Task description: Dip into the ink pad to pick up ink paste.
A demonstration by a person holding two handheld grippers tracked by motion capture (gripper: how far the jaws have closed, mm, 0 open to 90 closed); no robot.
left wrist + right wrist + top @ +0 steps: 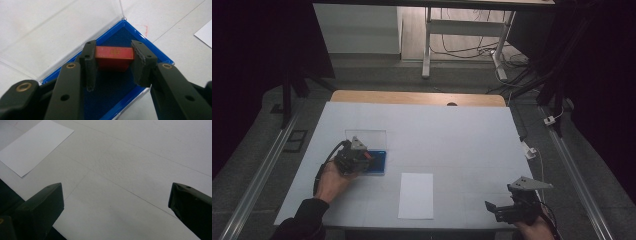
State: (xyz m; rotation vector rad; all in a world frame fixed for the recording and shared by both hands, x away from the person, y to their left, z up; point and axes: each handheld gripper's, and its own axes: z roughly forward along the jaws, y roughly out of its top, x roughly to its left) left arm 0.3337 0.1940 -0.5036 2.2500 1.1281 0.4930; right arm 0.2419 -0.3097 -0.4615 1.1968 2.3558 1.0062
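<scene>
A small red block [113,57] with a gold mark on top sits between the pads of my left gripper [113,48], which press on both its ends. It is over the dark blue lining of an open case with a blue rim [150,47]. Whether the block rests on the lining or is lifted off it I cannot tell. The case's clear lid [62,32] lies flat beyond it. From above, the left gripper [362,157] is over the case [381,164] at the table's left. My right gripper [494,207] is at the front right, open over bare tabletop [115,192].
A white sheet of paper [416,195] lies near the front middle of the white-covered table [452,135], and its corner shows in the right gripper view [32,147]. The table's front edge runs just under the right gripper. A wooden strip [417,97] borders the far side.
</scene>
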